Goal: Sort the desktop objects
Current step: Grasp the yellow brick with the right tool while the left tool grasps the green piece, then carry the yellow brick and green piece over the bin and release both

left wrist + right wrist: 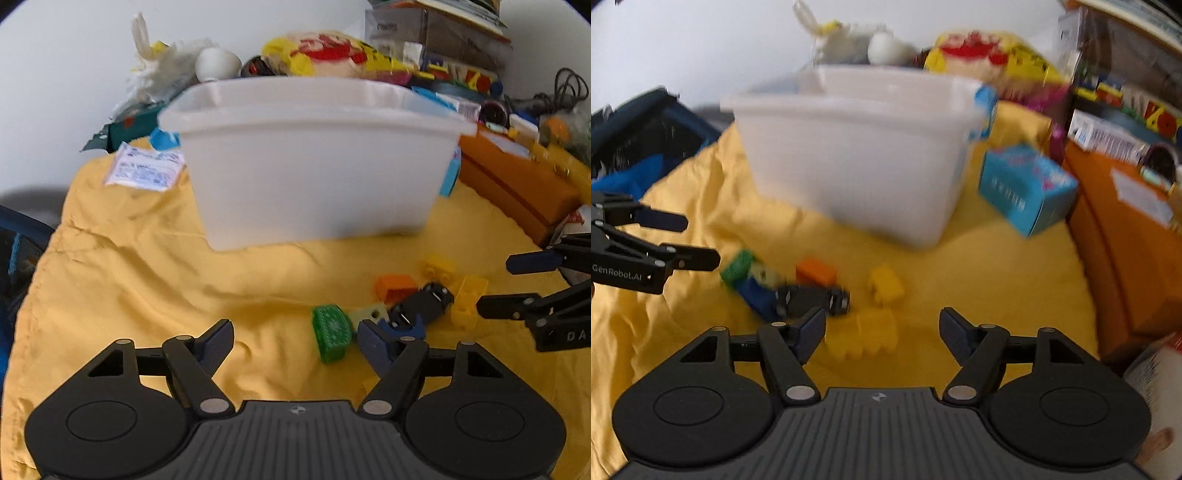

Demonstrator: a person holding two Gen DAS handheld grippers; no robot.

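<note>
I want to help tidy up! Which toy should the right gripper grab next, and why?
Probably the yellow block. The right gripper is open and empty, and that block lies on the cloth right between its fingers. Easing down and closing on it looks simplest; the white bin waits just behind.

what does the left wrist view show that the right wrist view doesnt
Only the left wrist view shows a white printed sachet lying on the yellow cloth left of the bin, and a tangle of black cables at far right.

Only the right wrist view shows the whole tilted blue carton right of the bin.

Both show the white plastic bin, the green block, orange block, black toy car, and open, empty jaws.
</note>
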